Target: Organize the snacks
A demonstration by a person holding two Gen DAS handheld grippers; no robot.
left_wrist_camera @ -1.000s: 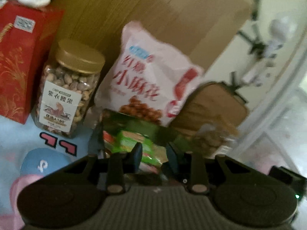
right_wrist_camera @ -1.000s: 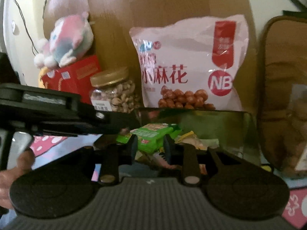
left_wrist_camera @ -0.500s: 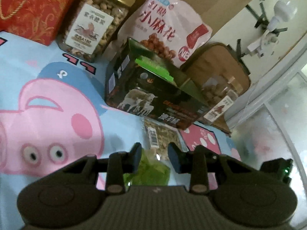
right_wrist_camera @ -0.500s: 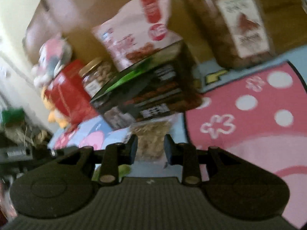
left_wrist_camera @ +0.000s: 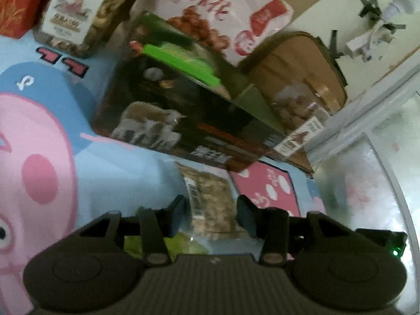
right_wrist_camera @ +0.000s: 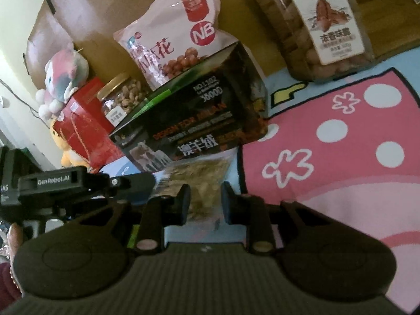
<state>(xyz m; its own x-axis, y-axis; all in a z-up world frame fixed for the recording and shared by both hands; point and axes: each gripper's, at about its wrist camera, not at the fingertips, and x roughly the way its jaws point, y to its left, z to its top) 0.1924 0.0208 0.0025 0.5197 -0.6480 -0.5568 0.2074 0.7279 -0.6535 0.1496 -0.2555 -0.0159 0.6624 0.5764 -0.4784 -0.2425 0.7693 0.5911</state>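
Left tongs (left_wrist_camera: 210, 216) and right tongs (right_wrist_camera: 203, 200) both parted, empty, straddling clear nut packet (right_wrist_camera: 199, 176) just before dark box (right_wrist_camera: 194, 120); box open-topped, likely collection bin.

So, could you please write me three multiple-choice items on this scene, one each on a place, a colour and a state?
1. Where does the clear snack packet lie?
A. on the red box
B. on the mat in front of the dark box
C. inside the jar

2. What colour is the lid of the jar beside the red box?
A. gold
B. blue
C. white

3. How do the right gripper's jaws stand?
A. shut on the packet
B. open
C. shut on nothing

Answers: 1 B, the packet rests flat on the mat below the box; 2 A, the lid shows gold; 3 B, a clear gap shows between the jaws.
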